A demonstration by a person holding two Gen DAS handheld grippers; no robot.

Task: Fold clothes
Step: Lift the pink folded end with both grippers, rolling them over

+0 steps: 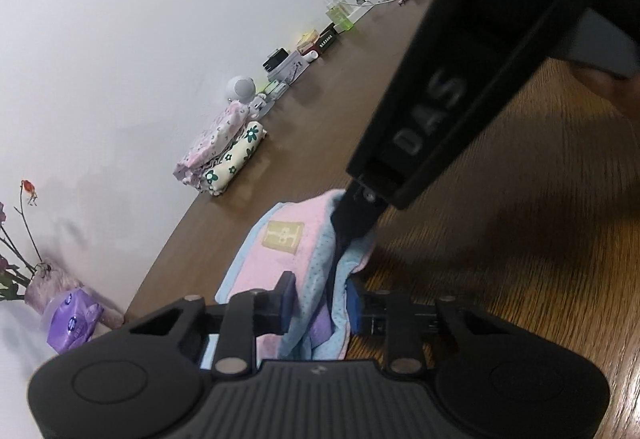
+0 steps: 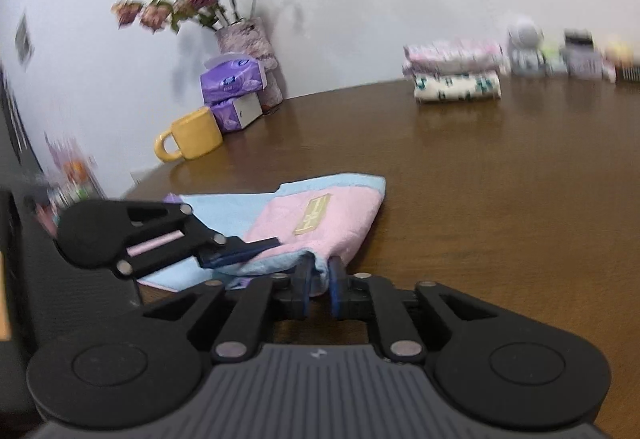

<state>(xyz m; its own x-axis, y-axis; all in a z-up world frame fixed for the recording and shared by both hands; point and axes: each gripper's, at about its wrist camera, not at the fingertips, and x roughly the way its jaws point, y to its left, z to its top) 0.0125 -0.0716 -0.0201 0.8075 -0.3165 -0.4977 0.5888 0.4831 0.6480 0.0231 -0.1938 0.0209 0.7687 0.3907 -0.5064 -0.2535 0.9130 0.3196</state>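
Wooden bench [image 2: 480,199] carries all | pink-and-blue cloth [image 2: 320,215] lies folded near its front edge | left gripper [image 1: 320,303] straddles cloth's near hem, grip unclear | right gripper [image 2: 320,285] pinches cloth's corner

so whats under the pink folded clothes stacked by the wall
The pink folded clothes lie on a cream folded piece with green flowers, which rests on the wooden table. Whether anything sits between the layers cannot be seen.

Two hand-held grippers [image 2: 319,285]; one pink-blue garment [image 2: 320,217]; two folded garments stacked [image 2: 456,73]; one yellow mug [image 2: 192,135].
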